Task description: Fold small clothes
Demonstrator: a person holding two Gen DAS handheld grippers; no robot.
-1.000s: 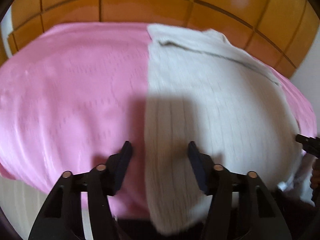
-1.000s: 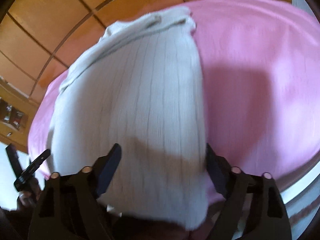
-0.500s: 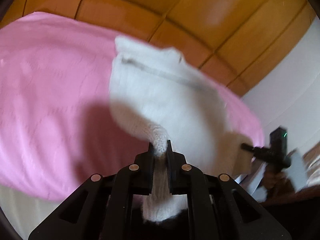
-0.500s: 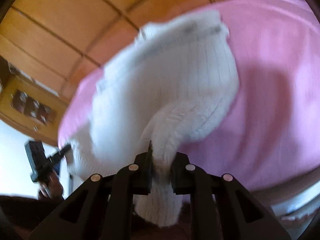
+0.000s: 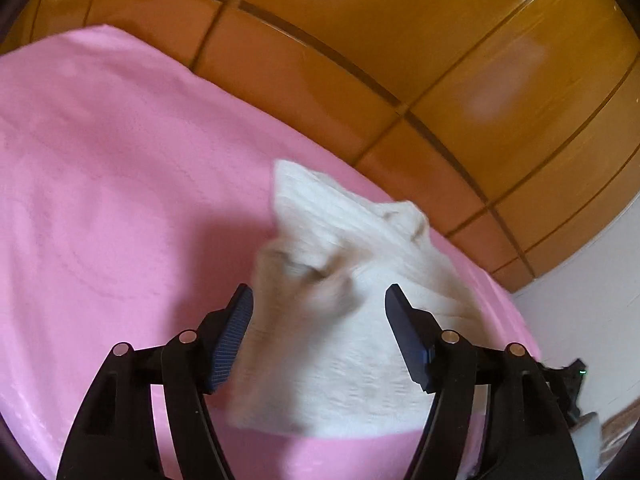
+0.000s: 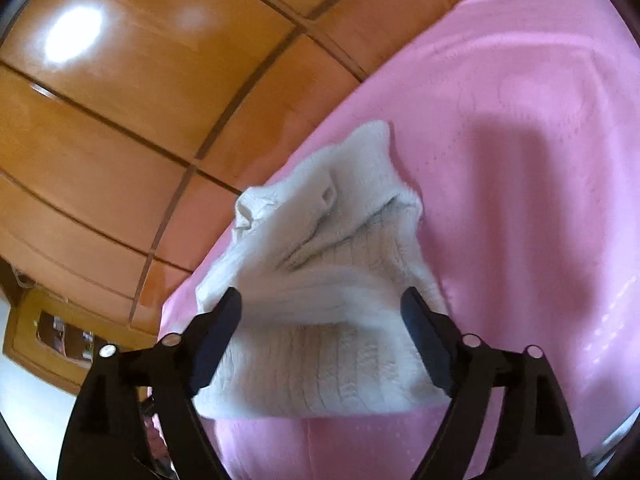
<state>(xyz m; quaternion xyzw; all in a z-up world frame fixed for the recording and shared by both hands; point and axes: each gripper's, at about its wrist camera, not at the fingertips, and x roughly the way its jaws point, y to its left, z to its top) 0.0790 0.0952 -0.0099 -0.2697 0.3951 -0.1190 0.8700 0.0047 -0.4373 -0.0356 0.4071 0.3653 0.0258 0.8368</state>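
A white ribbed knit garment lies folded over on itself on the pink bedspread; it also shows in the right wrist view. My left gripper is open, its jaws wide apart over the garment's near left part, holding nothing. My right gripper is open too, jaws apart over the garment's near right part. The top layer looks blurred and rumpled, with a crumpled far edge.
The pink bedspread covers the bed. A wooden panelled wall stands right behind it; it also shows in the right wrist view. A wooden cabinet stands at the left. The other gripper's tip shows at the right edge.
Both grippers shut on the garment's near edge, carried it up and forward over itself, then opened and let it go. The garment now lies doubled over.
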